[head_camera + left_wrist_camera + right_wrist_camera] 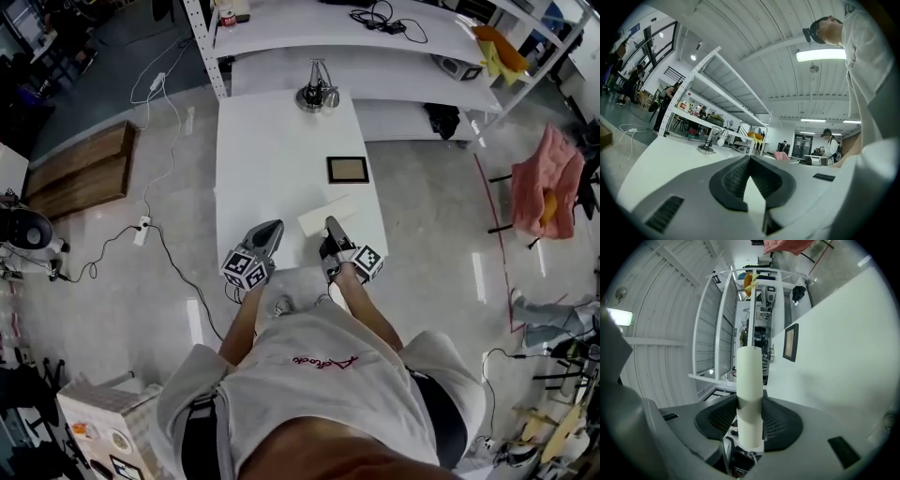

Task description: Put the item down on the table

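Note:
The item is a flat cream slab (pixel 322 215), held over the near right part of the white table (pixel 272 159). My right gripper (pixel 332 229) is shut on its near end. In the right gripper view the slab (pixel 749 376) stands edge-on between the two dark pads (pixel 783 420) and reaches out past them over the tabletop. Whether it touches the table I cannot tell. My left gripper (pixel 270 232) rests at the table's near edge, left of the slab. Its jaws (pixel 750 161) meet at the tips with nothing between them.
A small dark picture frame (pixel 347 170) lies on the table beyond the slab. A lamp with a round metal base (pixel 317 95) stands at the table's far end. White shelving (pixel 375 56) runs behind the table. A cable and power strip (pixel 142 230) lie on the floor at left.

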Motion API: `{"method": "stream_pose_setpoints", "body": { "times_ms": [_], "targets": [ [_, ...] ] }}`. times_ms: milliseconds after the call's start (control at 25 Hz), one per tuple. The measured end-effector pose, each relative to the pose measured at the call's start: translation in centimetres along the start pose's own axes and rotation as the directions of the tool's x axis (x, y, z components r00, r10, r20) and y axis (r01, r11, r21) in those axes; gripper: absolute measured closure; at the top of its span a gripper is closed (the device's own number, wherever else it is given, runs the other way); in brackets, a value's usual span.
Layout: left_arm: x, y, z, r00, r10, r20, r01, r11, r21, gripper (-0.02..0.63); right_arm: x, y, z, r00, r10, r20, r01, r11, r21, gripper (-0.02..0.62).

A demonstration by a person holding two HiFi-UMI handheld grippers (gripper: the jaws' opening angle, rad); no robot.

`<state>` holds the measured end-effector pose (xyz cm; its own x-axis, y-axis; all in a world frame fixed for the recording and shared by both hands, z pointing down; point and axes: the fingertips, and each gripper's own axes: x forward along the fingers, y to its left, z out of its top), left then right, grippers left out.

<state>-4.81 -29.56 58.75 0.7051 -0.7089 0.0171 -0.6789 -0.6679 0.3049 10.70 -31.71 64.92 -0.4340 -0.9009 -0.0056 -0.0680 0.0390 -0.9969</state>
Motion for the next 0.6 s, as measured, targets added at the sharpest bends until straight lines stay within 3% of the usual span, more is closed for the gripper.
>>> {"method": "stream_pose_setpoints", "body": {
  "times_ms": [240,600],
  "targets": [
    [-1.0,-0.6,-0.9,1.000,0.013,-0.027,-0.013,1.000,-0.023,0.592,-1.2,-0.4,-0.8,1.000,-0.006,-0.012,0.006,1.000,0.006,0.400],
    [-2.6,-2.1,-3.8,0.998,0.006,-0.069,-0.013,0.995,-0.103,0.592,-4.6,-3.4,-2.5,0.995,-0.101,-0.014,0.101,0.995,0.023,0.400]
  ]
}}
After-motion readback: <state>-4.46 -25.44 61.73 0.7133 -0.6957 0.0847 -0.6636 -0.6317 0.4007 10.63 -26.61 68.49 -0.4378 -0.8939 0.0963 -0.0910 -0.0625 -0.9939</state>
